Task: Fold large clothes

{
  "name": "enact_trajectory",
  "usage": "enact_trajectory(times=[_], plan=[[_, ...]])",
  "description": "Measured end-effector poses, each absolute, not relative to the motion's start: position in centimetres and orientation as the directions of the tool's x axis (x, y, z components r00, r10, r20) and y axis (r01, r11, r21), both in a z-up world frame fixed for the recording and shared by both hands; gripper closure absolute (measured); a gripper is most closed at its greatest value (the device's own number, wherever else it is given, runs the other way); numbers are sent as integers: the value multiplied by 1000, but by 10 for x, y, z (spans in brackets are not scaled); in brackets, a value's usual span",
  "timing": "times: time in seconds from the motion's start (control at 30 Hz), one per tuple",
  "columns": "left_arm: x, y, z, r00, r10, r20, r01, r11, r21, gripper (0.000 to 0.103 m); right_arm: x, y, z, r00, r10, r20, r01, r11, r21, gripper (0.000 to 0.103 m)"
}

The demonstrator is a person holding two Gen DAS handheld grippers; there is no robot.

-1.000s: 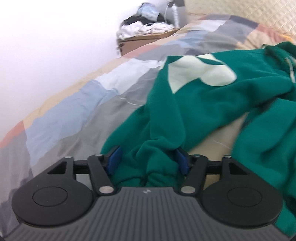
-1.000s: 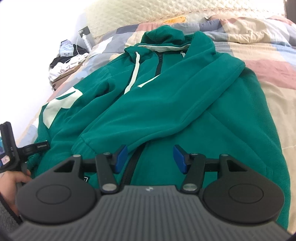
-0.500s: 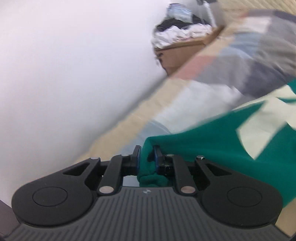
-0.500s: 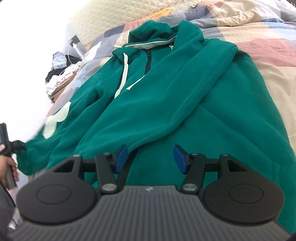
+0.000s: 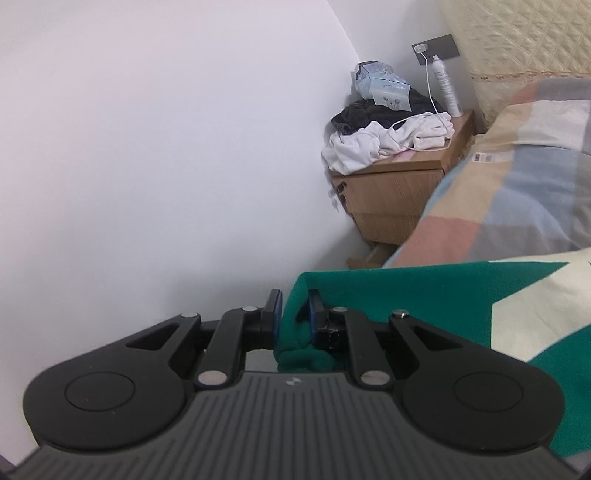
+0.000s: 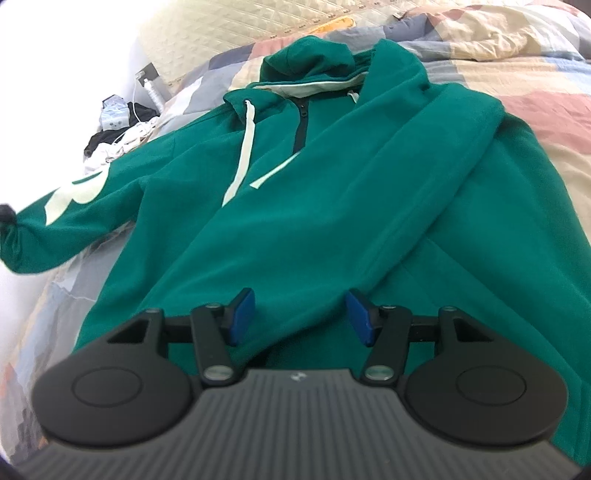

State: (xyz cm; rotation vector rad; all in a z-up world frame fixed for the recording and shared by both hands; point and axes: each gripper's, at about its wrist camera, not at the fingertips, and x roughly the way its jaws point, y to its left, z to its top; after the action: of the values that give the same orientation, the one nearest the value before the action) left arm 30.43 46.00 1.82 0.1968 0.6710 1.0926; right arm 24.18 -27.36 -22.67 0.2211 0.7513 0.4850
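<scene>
Hoodie (image 6: 332,206), green and zipped, is lying face up across the patchwork quilt (image 6: 535,74) of the bed, its hood pointing toward the quilted headboard (image 6: 221,33). One sleeve (image 6: 424,177) is lying folded diagonally over the chest, its end reaching down between the blue pads of my right tongs (image 6: 301,315). Those tongs are standing spread above the lower front of the garment, and their pads are not pressing on any cloth.

My left tongs (image 5: 295,314) are pinching the cuff (image 5: 299,332) of the other sleeve (image 5: 424,295), the one bearing the big cream patch (image 5: 535,306). Their jaws have just been closing, and the bunched green fabric is sitting squeezed between them. I am holding that sleeve stretched out sideways past the edge of the mattress, so it is hanging clear of the quilt on that side; in the right-hand view it is showing as a taut green arm reaching to the frame's left border.

Beyond the left tongs, a wooden nightstand (image 5: 391,192) is standing in the corner by the white wall (image 5: 166,147), carrying a heap of dark and white laundry (image 5: 384,136), a pale blue pack (image 5: 380,83) and a spray can (image 5: 448,86) beside a charger cable.
</scene>
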Motion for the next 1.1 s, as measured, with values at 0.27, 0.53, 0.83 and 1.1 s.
enact_trajectory(times=[0.27, 0.53, 0.83, 1.1], plan=[[363, 505, -43, 205, 864, -460, -735, 446, 511, 86, 253, -252, -239, 633, 437, -639, -355, 897, 263, 44], [361, 481, -39, 269, 840, -470, -667, 515, 538, 86, 259, -247, -234, 638, 432, -637, -349, 900, 261, 43], [347, 375, 83, 486, 782, -390, -589, 623, 514, 86, 233, -269, -205, 677, 453, -580, -354, 891, 283, 44], [335, 180, 151, 735, 578, -355, -396, 791, 467, 86, 204, -316, -180, 702, 496, -511, -338, 864, 373, 44]])
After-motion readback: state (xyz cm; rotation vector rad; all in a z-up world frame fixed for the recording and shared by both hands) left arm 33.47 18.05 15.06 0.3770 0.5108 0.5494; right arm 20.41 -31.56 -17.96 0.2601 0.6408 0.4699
